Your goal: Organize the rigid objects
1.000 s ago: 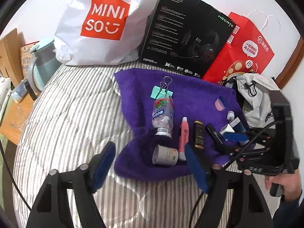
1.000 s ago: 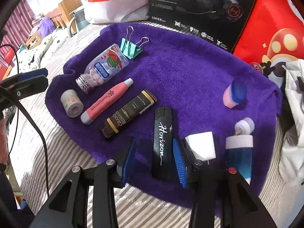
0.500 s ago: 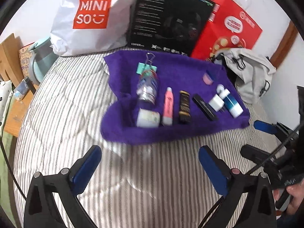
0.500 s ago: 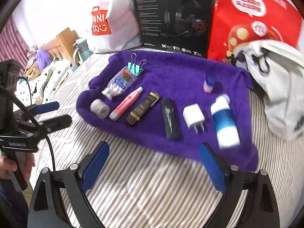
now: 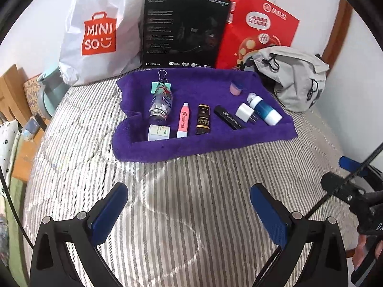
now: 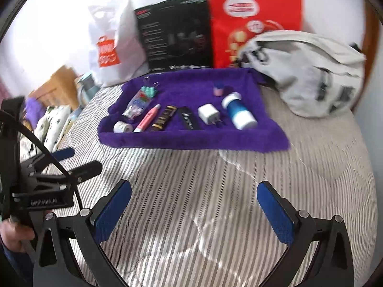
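A purple towel [image 5: 210,143] [image 6: 167,141] lies on the striped bed. In a row on it lie a white tape roll [image 5: 158,132], a pill bottle [image 5: 160,106], a pink tube [image 5: 183,123], a brown bar [image 5: 203,119], a black lighter [image 5: 229,117] [image 6: 190,121], a white charger [image 5: 244,112] [image 6: 208,114] and a blue-white bottle [image 5: 265,110] [image 6: 239,113]. A teal binder clip [image 5: 162,83] and a pink-blue cap [image 5: 235,88] lie farther back. My left gripper [image 5: 189,205] and right gripper [image 6: 194,203] are open and empty, well in front of the towel.
A white Miniso bag [image 5: 95,35], a black headset box [image 5: 182,31] and a red bag [image 5: 258,28] stand against the wall. A grey backpack [image 5: 294,81] lies at the towel's right. A wooden bedside stand [image 5: 14,100] is at the left.
Both grippers have pulled back from the towel and opened wide. The right gripper has let go of the black lighter, which now lies in the row.
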Motion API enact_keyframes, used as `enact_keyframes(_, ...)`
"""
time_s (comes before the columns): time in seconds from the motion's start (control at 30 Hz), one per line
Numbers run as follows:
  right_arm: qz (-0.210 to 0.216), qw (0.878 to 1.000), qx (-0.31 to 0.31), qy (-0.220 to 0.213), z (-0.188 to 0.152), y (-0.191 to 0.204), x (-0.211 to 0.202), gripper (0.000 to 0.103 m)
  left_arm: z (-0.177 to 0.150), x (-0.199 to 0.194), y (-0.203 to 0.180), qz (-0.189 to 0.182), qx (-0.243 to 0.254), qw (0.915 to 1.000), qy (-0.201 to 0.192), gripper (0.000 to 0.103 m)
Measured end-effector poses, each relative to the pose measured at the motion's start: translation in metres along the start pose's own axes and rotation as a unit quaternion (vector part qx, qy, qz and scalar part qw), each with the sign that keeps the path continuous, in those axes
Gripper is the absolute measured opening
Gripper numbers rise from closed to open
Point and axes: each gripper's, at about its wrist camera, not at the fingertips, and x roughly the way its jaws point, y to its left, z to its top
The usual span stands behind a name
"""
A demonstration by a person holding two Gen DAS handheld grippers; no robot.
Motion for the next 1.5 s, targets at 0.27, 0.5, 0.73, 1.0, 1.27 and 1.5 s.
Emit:
enact_keyframes(0.27, -0.041, 0.999, 0.031, -0.006, -0.022, -0.002, -0.022, 0.103, -0.011, -0.03, -0.005, 0.016, 0.001, 0.9996, -0.022, 0.103)
enact_keyframes(0.5, -0.059, 0.998, 0.034, -0.011, -0.03, 0.003, -0.036, 0.103, -0.016, -0.048, -0.005, 0.018, 0.002, 0.9993, -0.033, 0.103)
enact_keyframes(0.73, -0.072, 0.997, 0.035, -0.014, -0.03, 0.002, -0.042, 0.103, -0.018, -0.055, -0.007, 0.056, 0.015, 0.9977, -0.036, 0.103)
enact_keyframes(1.0, -0.07, 0.997, 0.037, -0.01, -0.035, 0.002, -0.045, 0.103, -0.018, -0.061, -0.004, 0.068, 0.021, 0.9967, -0.038, 0.103)
enact_keyframes(1.27, -0.073, 0.997, 0.038, -0.01, -0.038, 0.001, -0.049, 0.103, -0.018, -0.066, -0.001, 0.07, 0.019, 0.9966, -0.039, 0.103)
enact_keyframes(1.5, -0.072, 0.997, 0.034, -0.011, -0.038, 0.001, -0.052, 0.103, -0.018, -0.065, -0.001, 0.071, 0.02, 0.9966, -0.036, 0.103)
